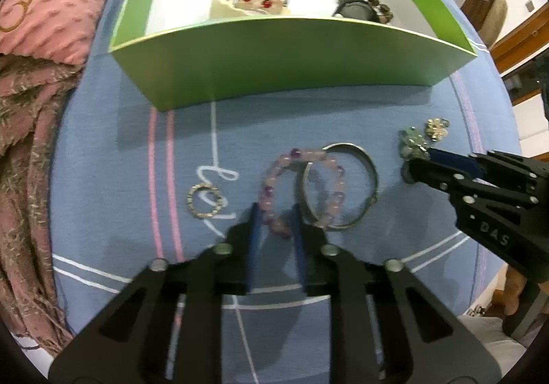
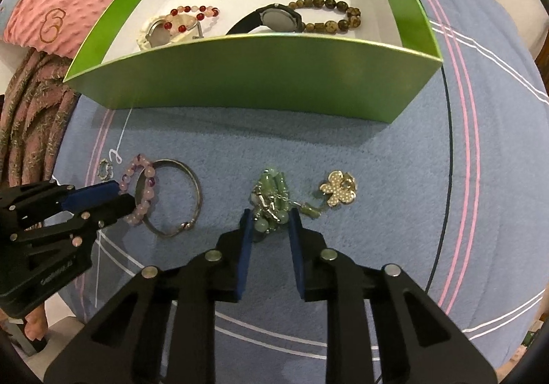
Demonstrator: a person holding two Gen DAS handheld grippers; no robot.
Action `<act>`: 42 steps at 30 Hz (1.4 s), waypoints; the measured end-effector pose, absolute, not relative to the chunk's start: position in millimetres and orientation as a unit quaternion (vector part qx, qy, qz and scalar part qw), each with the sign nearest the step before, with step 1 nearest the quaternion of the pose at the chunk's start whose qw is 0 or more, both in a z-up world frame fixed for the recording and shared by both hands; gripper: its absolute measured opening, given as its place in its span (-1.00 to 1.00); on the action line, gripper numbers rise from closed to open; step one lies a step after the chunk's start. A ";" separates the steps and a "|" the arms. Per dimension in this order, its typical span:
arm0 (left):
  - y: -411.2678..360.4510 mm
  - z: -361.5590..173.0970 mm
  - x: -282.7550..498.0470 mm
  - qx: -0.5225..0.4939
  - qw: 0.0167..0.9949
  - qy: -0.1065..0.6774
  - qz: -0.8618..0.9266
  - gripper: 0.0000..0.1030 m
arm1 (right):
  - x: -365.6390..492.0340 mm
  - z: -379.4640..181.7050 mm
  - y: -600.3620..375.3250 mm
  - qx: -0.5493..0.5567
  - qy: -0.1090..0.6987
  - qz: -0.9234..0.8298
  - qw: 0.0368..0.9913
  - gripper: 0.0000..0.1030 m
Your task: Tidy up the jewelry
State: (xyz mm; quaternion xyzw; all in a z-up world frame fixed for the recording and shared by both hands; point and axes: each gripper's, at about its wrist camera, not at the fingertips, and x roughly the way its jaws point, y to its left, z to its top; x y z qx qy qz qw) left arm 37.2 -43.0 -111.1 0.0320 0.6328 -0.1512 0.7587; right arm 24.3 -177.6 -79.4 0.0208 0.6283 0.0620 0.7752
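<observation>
A green box with a white floor stands on the blue bedspread. It holds a red-bead bracelet, a cream watch, a black watch and a brown-bead bracelet. My left gripper is open, its fingers straddling the near side of a pink bead bracelet that overlaps a silver bangle. My right gripper is open around a green bead bracelet. A gold butterfly brooch lies right of it.
A small gold ring bracelet lies left of the pink bracelet. A pink dotted blanket and a brownish scarf lie at the left. The bed edge and the floor show at the right in the left wrist view.
</observation>
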 end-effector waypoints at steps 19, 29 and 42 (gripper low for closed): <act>-24.1 -48.3 21.6 0.010 0.800 0.578 -0.160 -0.86 | 14.8 -34.6 -176.3 0.029 0.588 0.076 0.805 -0.61; -8.5 -20.9 15.2 -0.004 0.816 0.556 -0.156 -0.86 | 11.4 -15.0 -182.9 0.037 0.569 0.073 0.819 -0.61; -9.5 -26.9 16.0 -0.005 0.810 0.565 -0.157 -0.86 | 15.5 -45.0 -177.0 0.024 0.602 0.073 0.795 -0.37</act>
